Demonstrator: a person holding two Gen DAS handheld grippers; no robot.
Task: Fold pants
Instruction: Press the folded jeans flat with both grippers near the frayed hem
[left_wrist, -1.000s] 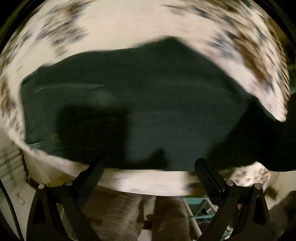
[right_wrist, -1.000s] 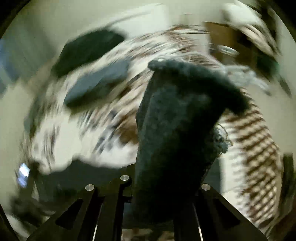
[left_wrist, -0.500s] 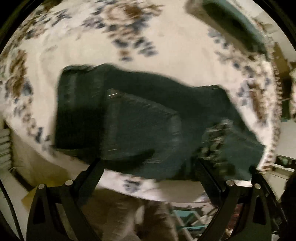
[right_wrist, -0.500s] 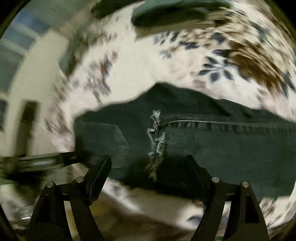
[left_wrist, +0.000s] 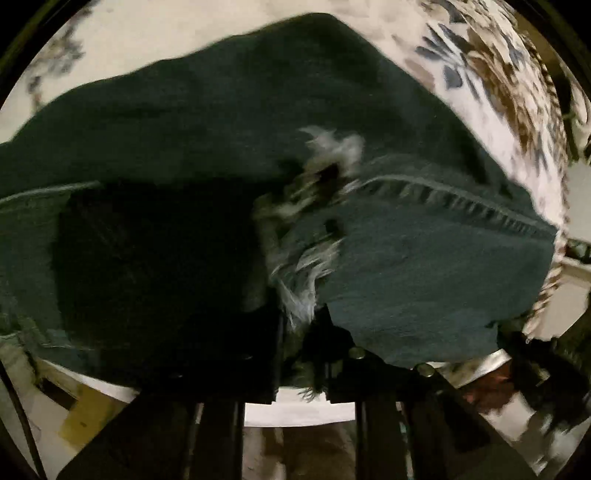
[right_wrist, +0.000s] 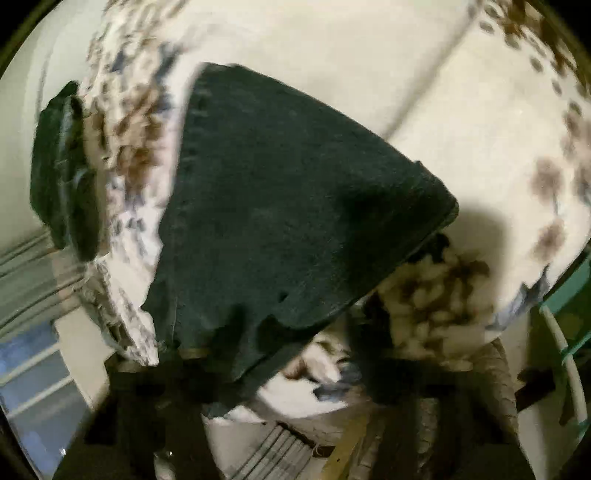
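Note:
Dark green-black pants (left_wrist: 221, 129) lie spread on a floral bedspread (left_wrist: 498, 74) and fill the left wrist view. Their frayed pale hem (left_wrist: 306, 266) runs down between the fingers of my left gripper (left_wrist: 301, 343). Those jaws are closing and stand almost together with the frayed threads pinched between them. In the right wrist view a folded corner of the pants (right_wrist: 277, 203) points to the right. My right gripper (right_wrist: 303, 343) is blurred at the bottom. Its jaws are closing but still look apart, with the pants' lower edge between them.
A second dark folded garment (right_wrist: 62, 166) lies at the left edge of the bedspread (right_wrist: 369, 55). A teal frame (right_wrist: 569, 306) shows at the far right. Pale floor and striped slats show below the bed's edge.
The left gripper dropped onto the pants and its wide jaws came together on the frayed hem. The right gripper let go of the hanging leg, rolled and sank toward the folded corner.

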